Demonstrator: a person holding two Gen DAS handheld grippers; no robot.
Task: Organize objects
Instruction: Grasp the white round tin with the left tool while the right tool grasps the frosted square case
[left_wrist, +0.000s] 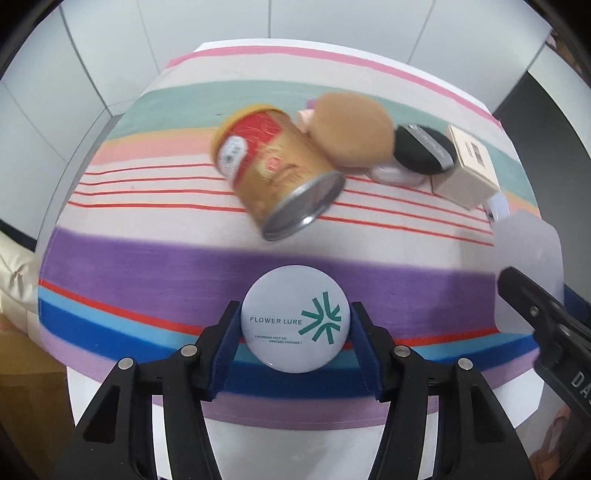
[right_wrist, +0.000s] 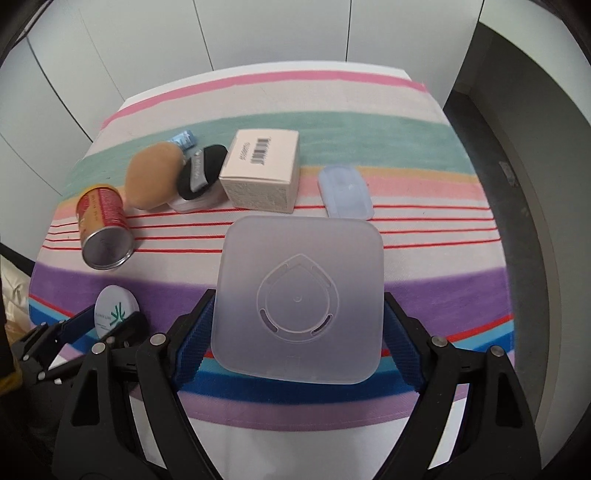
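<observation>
Holding the round powder compact (left_wrist: 294, 318) edge-on between the closed pads of the left gripper (left_wrist: 294, 334), above the near stripes of the cloth (left_wrist: 147, 266), keeping its printed lid visible. Clamping the frosted square lid (right_wrist: 300, 300) across its sides in the wide-set right gripper (right_wrist: 297, 332), near centre. Leaving the tipped can (right_wrist: 104, 230), sponge (right_wrist: 153, 176) and box (right_wrist: 263, 170) far left, presumably awaiting sorting.

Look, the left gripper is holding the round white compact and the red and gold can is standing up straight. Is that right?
Not quite. The left gripper does hold the round white compact, but the red and gold can lies tipped on its side on the striped cloth. The right wrist view shows it.
</observation>
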